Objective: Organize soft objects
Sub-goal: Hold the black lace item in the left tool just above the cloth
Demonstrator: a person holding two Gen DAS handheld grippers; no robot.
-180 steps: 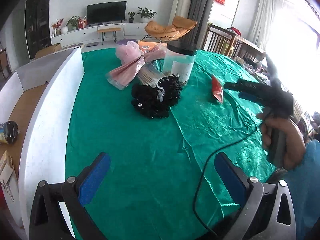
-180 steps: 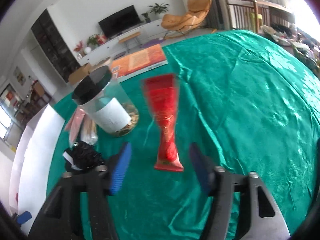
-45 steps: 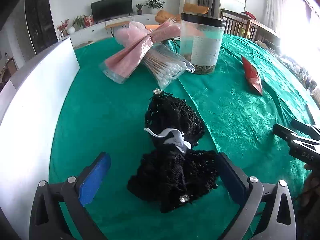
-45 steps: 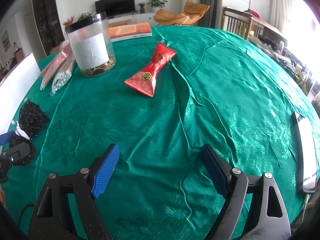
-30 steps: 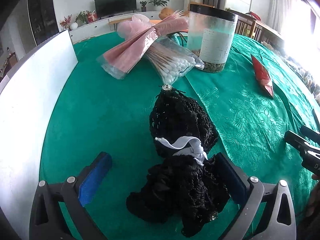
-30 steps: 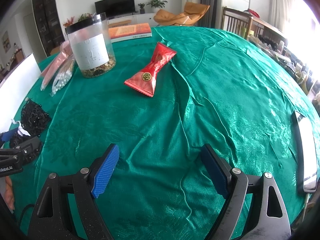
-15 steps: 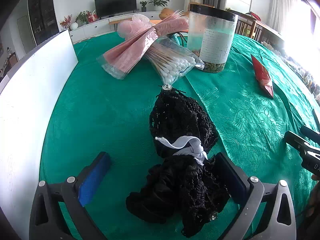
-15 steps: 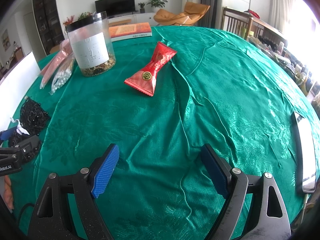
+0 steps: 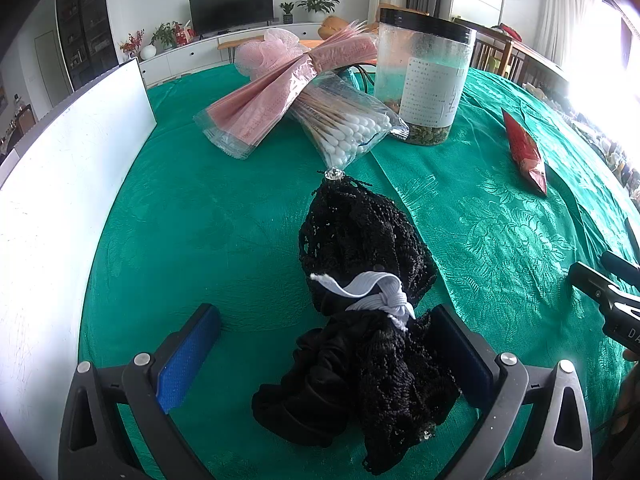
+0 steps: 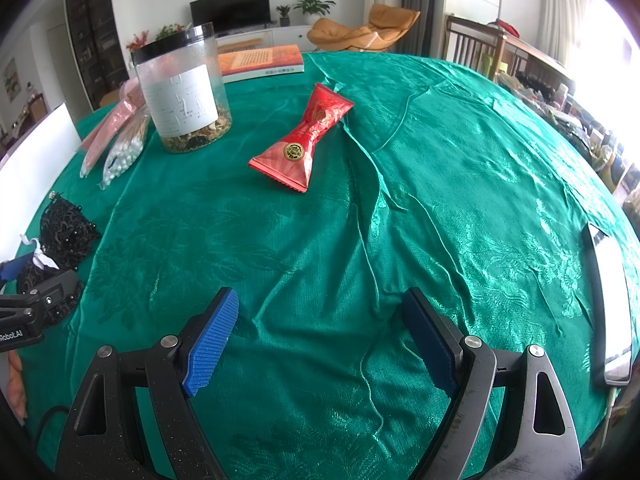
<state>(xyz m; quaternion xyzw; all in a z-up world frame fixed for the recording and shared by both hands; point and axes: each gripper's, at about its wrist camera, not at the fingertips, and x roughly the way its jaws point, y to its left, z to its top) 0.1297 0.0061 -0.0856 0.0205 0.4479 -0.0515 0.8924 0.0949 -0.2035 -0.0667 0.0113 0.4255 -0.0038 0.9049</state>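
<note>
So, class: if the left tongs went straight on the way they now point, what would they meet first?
The black mesh bundle: it already lies between the open left tongs, near the right finger. Touch is unclear.

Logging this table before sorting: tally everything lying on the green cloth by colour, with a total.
Black: 1, the mesh bundle
Pink: 2, the mask pack and the net pouf
Red: 1, the foil packet
Clear: 2, the cotton swab bag and the black-lidded jar
Orange: 1, the book
Dark: 1, the phone
Total: 8
</note>
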